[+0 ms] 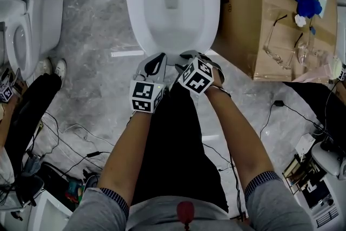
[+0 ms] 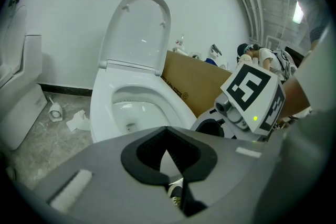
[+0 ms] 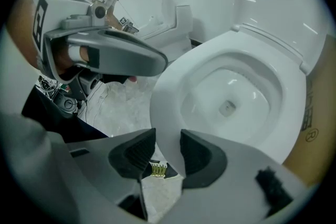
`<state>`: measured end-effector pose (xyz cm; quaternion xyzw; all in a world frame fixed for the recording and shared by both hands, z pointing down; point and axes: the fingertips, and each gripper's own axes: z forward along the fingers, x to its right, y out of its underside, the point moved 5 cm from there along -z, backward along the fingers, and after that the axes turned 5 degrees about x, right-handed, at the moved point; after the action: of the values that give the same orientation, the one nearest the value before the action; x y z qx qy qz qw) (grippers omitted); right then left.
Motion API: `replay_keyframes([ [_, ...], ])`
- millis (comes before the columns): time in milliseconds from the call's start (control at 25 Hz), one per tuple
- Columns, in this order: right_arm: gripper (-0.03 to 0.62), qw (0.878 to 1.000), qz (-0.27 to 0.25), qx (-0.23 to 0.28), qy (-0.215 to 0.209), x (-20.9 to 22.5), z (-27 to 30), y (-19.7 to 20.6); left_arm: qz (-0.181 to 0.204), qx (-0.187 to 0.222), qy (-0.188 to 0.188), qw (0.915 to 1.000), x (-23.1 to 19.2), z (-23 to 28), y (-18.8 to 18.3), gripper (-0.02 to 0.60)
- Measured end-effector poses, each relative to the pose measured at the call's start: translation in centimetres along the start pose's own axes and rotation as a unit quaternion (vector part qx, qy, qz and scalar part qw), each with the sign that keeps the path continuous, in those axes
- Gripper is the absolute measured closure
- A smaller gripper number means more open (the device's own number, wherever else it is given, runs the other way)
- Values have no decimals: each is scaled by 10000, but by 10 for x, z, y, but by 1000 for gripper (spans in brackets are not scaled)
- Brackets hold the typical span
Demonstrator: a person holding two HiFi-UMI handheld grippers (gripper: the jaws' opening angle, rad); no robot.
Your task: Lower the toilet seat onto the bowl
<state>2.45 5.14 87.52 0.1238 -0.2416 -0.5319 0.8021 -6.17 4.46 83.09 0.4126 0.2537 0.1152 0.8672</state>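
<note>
Reading from the left, the left gripper (image 1: 158,58) is held closed and empty before the front edge of the bowl (image 1: 160,14). The right gripper (image 3: 168,152), nearer, is set with parted jaws astride the front lip of the toilet seat (image 3: 167,93), which is seen lying flat on the bowl, stretching lengthwise away.

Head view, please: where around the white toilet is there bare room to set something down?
Grey marble floor is bare between the white toilet bowl and the second white toilet at left. The brown cardboard box is free on its left half. Crowded: clear glasses and blue cloth on its right; black cables lower left.
</note>
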Motion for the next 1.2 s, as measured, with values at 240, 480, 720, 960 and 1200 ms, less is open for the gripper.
replay_keyframes([
  [240, 431, 9994, 279, 149, -113, 4, -13, -7, 85, 185, 38, 9998, 3, -10, -21, 575],
  [480, 431, 9952, 477, 772, 377, 11, -63, -39, 224, 495, 79, 9985, 8, -30, -65, 575],
  [720, 475, 9838, 435, 1407, 1022, -2, -137, -80, 471, 790, 279, 9954, 26, -68, -121, 575],
  [960, 533, 9637, 566, 2147, 1485, -30, -220, -118, 779, 1097, 680, 9886, 62, -117, -178, 575],
  [1200, 571, 9333, 676, 2971, 1900, -59, -307, -151, 1180, 1419, 1195, 9755, 104, -160, -238, 575],
])
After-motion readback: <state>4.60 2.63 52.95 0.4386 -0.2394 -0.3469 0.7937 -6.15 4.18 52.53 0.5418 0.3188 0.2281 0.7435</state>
